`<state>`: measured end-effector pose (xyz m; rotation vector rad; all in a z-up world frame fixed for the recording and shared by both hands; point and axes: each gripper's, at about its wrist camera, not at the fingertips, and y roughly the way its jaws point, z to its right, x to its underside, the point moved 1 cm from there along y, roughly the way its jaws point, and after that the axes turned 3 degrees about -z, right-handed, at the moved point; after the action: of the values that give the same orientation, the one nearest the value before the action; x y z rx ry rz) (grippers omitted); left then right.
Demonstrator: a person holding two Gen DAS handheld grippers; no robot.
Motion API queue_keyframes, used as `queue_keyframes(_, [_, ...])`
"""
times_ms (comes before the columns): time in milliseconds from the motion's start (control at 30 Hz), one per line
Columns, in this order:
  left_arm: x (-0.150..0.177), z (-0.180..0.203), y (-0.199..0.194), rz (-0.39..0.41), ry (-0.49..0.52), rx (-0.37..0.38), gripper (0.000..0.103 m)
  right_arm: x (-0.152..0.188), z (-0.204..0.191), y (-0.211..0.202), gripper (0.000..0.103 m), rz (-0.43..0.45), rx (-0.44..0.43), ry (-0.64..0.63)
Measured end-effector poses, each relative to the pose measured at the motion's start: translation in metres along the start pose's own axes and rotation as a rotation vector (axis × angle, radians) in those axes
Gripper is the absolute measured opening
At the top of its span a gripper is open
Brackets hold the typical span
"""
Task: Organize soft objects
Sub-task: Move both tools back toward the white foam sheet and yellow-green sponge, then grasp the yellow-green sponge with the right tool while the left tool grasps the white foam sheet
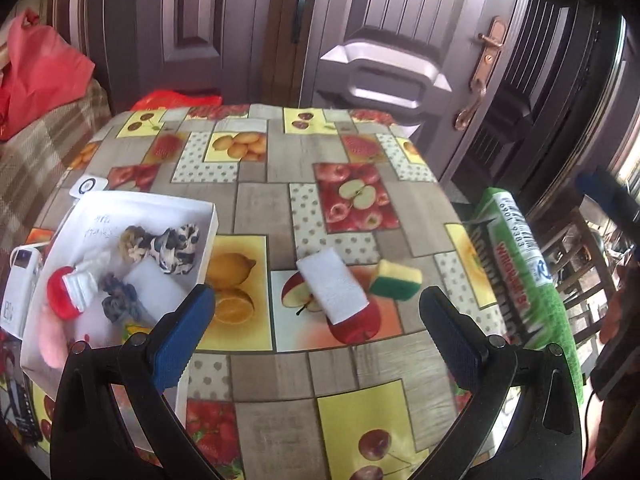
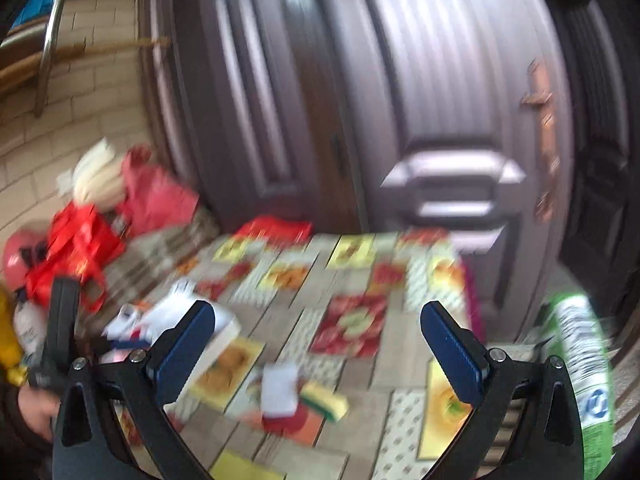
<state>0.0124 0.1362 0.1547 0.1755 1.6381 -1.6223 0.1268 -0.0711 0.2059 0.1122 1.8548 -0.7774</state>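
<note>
A white sponge (image 1: 332, 285) and a yellow-green sponge (image 1: 396, 280) lie side by side on the fruit-print tablecloth (image 1: 264, 196). A white box (image 1: 212, 220) at the left holds several soft items: scrunchies (image 1: 176, 246), a white sponge, a red-capped piece (image 1: 64, 296). My left gripper (image 1: 320, 332) is open and empty, above the table just short of the white sponge. My right gripper (image 2: 320, 348) is open and empty, higher up; its view is blurred, with the white sponge (image 2: 280, 390), the yellow-green sponge (image 2: 326, 400) and the box (image 2: 220, 336) below it.
A green package (image 1: 524, 272) stands off the table's right edge. A white power bank (image 1: 20, 280) and a small white device (image 1: 88, 186) lie left of the box. Red bags (image 1: 36, 72) sit on a plaid sofa at the left. Doors (image 1: 360, 32) stand behind.
</note>
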Motion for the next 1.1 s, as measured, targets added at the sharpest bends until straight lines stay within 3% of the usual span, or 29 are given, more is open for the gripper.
queue_keyframes(400, [0.014,-0.007,0.063,-0.146,-0.048,0.004,0.103,0.063,0.020,0.089,0.103,-0.272,-0.059,-0.069])
queue_keyframes(667, [0.020,-0.016,0.099,-0.227,-0.070,-0.010,0.103,0.086,0.018,0.146,0.102,-0.380,-0.066,-0.175])
queue_keyframes(733, [0.022,-0.019,0.108,-0.251,-0.086,-0.007,0.103,0.093,0.010,0.160,0.097,-0.401,-0.065,-0.248])
queue_keyframes(833, [0.024,-0.019,0.121,-0.282,-0.096,-0.004,0.102,0.103,0.001,0.177,0.075,-0.431,-0.063,-0.337])
queue_keyframes(867, [0.024,-0.018,0.125,-0.291,-0.102,-0.002,0.102,0.105,-0.002,0.183,0.062,-0.441,-0.061,-0.361])
queue_keyframes(900, [0.024,-0.018,0.129,-0.298,-0.111,0.001,0.102,0.108,-0.003,0.188,0.043,-0.452,-0.056,-0.379])
queue_keyframes(933, [0.023,-0.018,0.134,-0.305,-0.126,0.006,0.102,0.111,-0.004,0.193,0.035,-0.473,-0.055,-0.394])
queue_keyframes(1000, [0.021,-0.018,0.144,-0.321,-0.153,0.015,0.102,0.115,-0.002,0.195,0.029,-0.482,-0.060,-0.381])
queue_keyframes(1100, [0.015,-0.013,0.156,-0.327,-0.177,0.025,0.102,0.114,0.015,0.187,0.028,-0.470,-0.022,-0.304])
